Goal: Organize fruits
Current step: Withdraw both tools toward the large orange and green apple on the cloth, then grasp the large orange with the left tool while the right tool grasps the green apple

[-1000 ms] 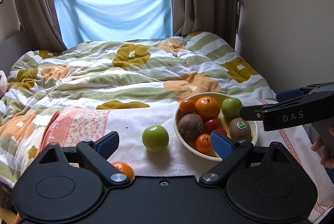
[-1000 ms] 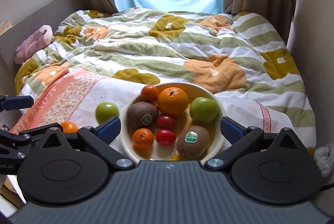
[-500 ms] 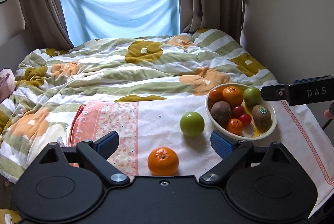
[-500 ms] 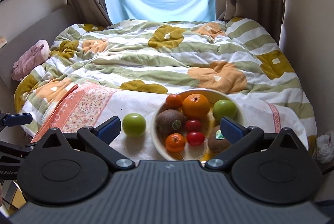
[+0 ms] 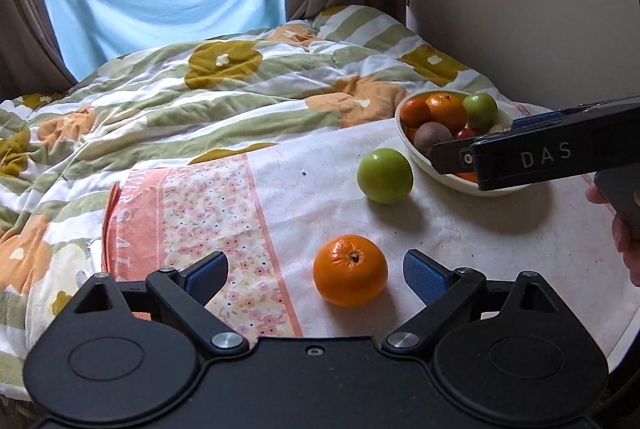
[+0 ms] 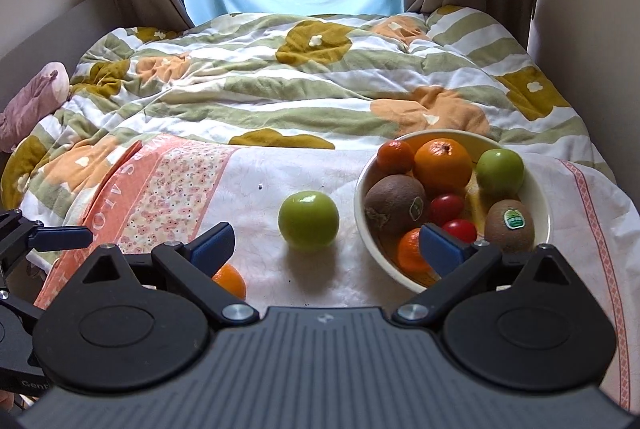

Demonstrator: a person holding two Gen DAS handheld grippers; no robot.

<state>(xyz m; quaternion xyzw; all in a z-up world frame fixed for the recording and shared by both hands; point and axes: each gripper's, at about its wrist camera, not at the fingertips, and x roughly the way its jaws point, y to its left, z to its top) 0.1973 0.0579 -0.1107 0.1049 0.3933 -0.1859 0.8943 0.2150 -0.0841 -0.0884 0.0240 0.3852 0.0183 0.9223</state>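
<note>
White letters "DAS" legible on side of black right gripper [image 5: 472,159], seen from left wrist view. Pink band of towel [image 6: 132,185] bears large pale lettering, partly readable as "SAVO…"; remainder unclear. Green-and-white stickers on two kiwis [image 6: 510,225] in bowl [image 6: 368,189], print too small to read. Partial "Gen…" at lower left edge on left gripper body [image 6: 24,369].

Two green apples are showing: one [image 6: 308,220] lying on the towel [image 6: 256,185], one [image 6: 499,171] sitting in the bowl [image 6: 538,197]. Four oranges are lying about: one [image 5: 350,276] loose on the towel, three [image 6: 442,165] in the bowl. Two kiwis [image 6: 395,204] and two small red tomatoes [image 6: 446,207] are resting there too. One bowl is sitting on one towel.
</note>
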